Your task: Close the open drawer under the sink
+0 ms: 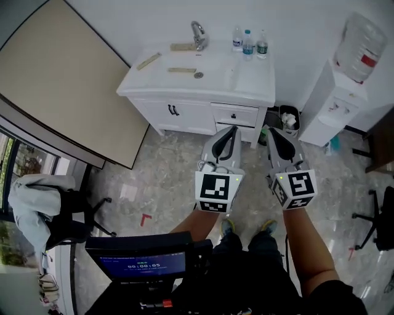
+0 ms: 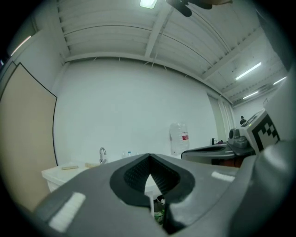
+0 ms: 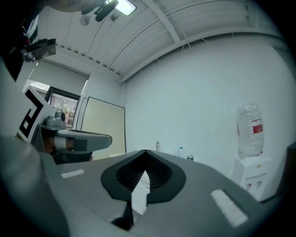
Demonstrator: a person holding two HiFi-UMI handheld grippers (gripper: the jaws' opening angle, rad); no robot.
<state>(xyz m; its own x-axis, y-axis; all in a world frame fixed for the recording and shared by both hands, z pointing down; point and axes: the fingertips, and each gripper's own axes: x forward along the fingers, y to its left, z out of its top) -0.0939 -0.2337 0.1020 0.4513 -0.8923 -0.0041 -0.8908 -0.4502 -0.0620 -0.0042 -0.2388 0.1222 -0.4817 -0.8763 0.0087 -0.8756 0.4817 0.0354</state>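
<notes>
While person holds both tools up in air, left gripper (image 1: 232, 130) fingers pressed together, nothing between them. Right gripper (image 1: 273, 131) fingers pressed together too, nothing held. Drawer (image 1: 234, 115) sticks out a bit from white sink cabinet (image 1: 184, 114), just ahead of left fingertips, not touching. Faucet (image 1: 197, 34) and bottles (image 1: 247, 42) farther past fingertips, on top.

I note bright, even light from ceiling lamps (image 2: 148, 3). Both gripper views bend strongly toward dark corners. The glossy floor (image 1: 360, 271) shows glare.
</notes>
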